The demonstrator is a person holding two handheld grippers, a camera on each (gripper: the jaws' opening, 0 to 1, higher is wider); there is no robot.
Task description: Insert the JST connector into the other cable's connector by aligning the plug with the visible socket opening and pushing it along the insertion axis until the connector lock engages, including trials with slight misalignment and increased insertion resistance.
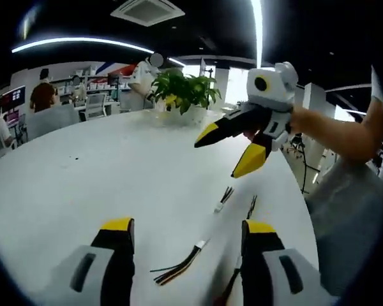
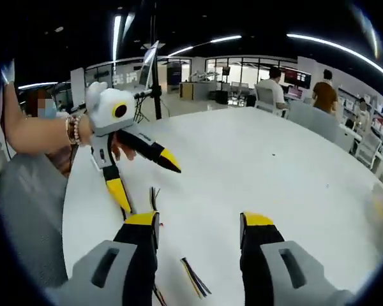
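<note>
Both grippers (image 1: 188, 228) (image 2: 200, 222) gape — plant (image 1: 184, 91) beyond cables (image 1: 225, 197).

Bare white table (image 1: 83, 185) lies around the loose cables (image 1: 179, 264); a potted plant (image 1: 182, 92) stands well beyond.

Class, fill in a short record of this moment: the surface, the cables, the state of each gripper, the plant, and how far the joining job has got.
Surface: white table, round-edged
Cables: three short cables lying apart; one between the left gripper's jaws, two further off
Left gripper: open, empty, above the table
Right gripper: open, empty; a multicoloured cable lies below it
Plant: potted plant at the far edge of the table
Progress: no cable picked up, connectors not yet joined
</note>
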